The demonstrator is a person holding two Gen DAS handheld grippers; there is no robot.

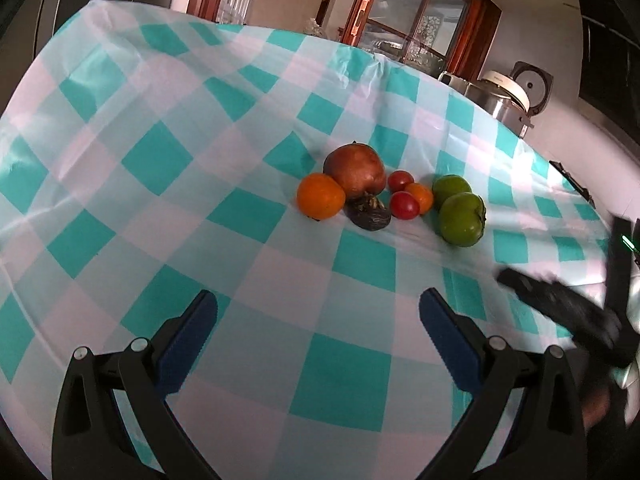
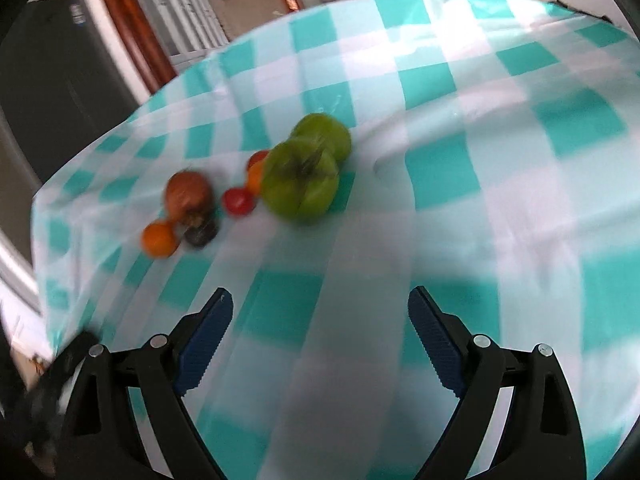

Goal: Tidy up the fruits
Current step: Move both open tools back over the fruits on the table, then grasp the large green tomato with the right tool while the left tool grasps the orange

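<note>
Right now your left gripper [image 1: 318,316] hangs over the checked tabletop [image 1: 160,160], jaws spread wide with nothing between them. Ahead of it, well apart from the blue pads, the fruit sits in one tight cluster. From left to right in the left wrist view: an orange [image 1: 320,196], touching the big reddish pomegranate [image 1: 355,170] behind it; a dark shrivelled fruit [image 1: 369,214] lying in front, its long axis running across the view; two small red tomatoes [image 1: 402,192] with a small orange fruit [image 1: 420,197] beside them; then two green persimmons [image 1: 460,216], one just behind the other. Nothing stands between your left gripper and the cluster.

Your right gripper [image 2: 320,308] is likewise wide open and empty. Its view is blurred. The near green persimmon shows its dark calyx facing the camera, ahead and slightly left of the jaws. At the tabletop's far right edge in the left view stands a steel cooker [image 1: 506,100].
</note>
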